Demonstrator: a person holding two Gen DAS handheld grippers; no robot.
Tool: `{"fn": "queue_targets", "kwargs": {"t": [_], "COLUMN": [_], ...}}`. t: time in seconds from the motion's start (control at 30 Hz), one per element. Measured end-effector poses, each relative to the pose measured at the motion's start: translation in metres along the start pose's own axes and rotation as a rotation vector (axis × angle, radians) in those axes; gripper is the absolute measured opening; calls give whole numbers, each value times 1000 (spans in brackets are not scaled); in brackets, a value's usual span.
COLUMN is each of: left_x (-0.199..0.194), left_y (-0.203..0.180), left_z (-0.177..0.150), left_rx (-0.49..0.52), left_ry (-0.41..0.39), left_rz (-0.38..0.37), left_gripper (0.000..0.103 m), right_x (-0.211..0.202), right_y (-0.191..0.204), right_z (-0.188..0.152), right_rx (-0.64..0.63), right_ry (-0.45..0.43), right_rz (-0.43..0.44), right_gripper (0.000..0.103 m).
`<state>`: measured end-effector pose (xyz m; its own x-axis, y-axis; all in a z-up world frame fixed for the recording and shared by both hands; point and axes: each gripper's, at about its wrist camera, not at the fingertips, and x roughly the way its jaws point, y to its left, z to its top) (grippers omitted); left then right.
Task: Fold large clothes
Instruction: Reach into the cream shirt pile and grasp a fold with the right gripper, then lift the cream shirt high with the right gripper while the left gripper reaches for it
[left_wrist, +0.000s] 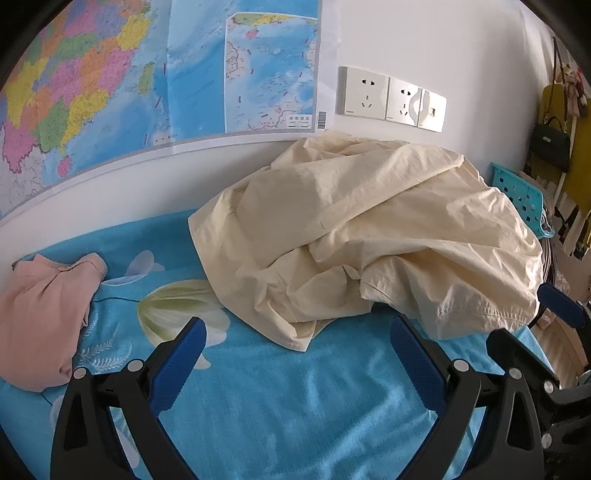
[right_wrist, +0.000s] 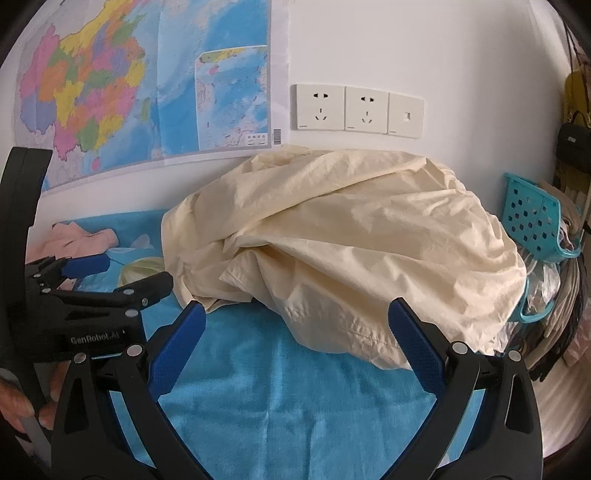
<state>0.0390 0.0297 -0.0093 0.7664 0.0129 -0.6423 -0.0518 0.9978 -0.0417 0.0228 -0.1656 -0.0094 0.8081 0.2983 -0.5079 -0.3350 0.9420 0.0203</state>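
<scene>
A large cream-yellow garment (left_wrist: 369, 236) lies crumpled in a heap on the blue flowered bedsheet (left_wrist: 295, 387), against the wall. It also shows in the right wrist view (right_wrist: 351, 236). My left gripper (left_wrist: 295, 328) is open and empty, just in front of the heap's near hem. My right gripper (right_wrist: 295, 310) is open and empty, its fingertips at the heap's front edge. The left gripper also shows in the right wrist view (right_wrist: 122, 273), open, to the left of the heap.
A pink garment (left_wrist: 44, 317) lies bunched at the left on the bed. A map (left_wrist: 147, 74) and wall sockets (left_wrist: 391, 98) are on the wall behind. A turquoise basket (right_wrist: 532, 214) and hanging bags (left_wrist: 550, 140) crowd the right side past the bed's edge.
</scene>
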Motion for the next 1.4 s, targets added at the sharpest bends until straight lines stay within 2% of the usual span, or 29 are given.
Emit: {"fn": "queue_targets", "kwargs": {"t": [0.2, 0.33, 0.43, 0.57, 0.63, 0.67, 0.7, 0.73, 0.77, 0.8, 0.9, 1.03, 1.1, 1.27, 1.4], "left_x": [14, 25, 29, 34, 37, 39, 41, 42, 44, 46, 45, 44, 43, 42, 50], "left_y": [22, 52, 74, 94, 99, 100, 102, 103, 105, 107, 104, 95, 90, 80, 71], "left_z": [5, 8, 9, 6, 4, 3, 2, 1, 1, 1, 0, 1, 4, 13, 29], "left_rx": [-27, -81, -105, -126, -122, -120, -119, -118, -116, -112, -57, 35, 80, 114, 122], "left_ry": [24, 42, 47, 65, 78, 83, 88, 94, 98, 104, 84, 45, 19, -40, -108], "left_rz": [56, 115, 163, 186, 194, 195, 193, 190, 184, 171, 120, 61, 31, -13, 2], "left_gripper": [97, 97, 97, 97, 97, 97, 97, 97, 97, 97, 97, 97, 97, 97, 97], "right_x": [25, 58, 90, 123, 135, 139, 139, 137, 131, 124, 89, 40, 17, -9, -18], "right_y": [5, 17, 30, 47, 49, 48, 45, 40, 35, 29, 8, -13, -33, -61, -58], "right_z": [9, 15, 15, 10, 11, 13, 16, 21, 26, 33, 60, 96, 117, 155, 157], "right_rx": [-59, -185, -303, -481, -535, -539, -523, -497, -471, -436, -321, -252, -177, -77, -80], "right_ry": [24, 72, 110, 123, 124, 141, 152, 154, 146, 140, 68, -57, -110, -172, -180], "right_rz": [11, -10, -53, -135, -162, -150, -126, -99, -74, -46, 40, 67, 83, 142, 148], "right_gripper": [98, 97, 98, 97, 88, 70, 54, 48, 27, 16, 12, 10, 10, 10, 9]}}
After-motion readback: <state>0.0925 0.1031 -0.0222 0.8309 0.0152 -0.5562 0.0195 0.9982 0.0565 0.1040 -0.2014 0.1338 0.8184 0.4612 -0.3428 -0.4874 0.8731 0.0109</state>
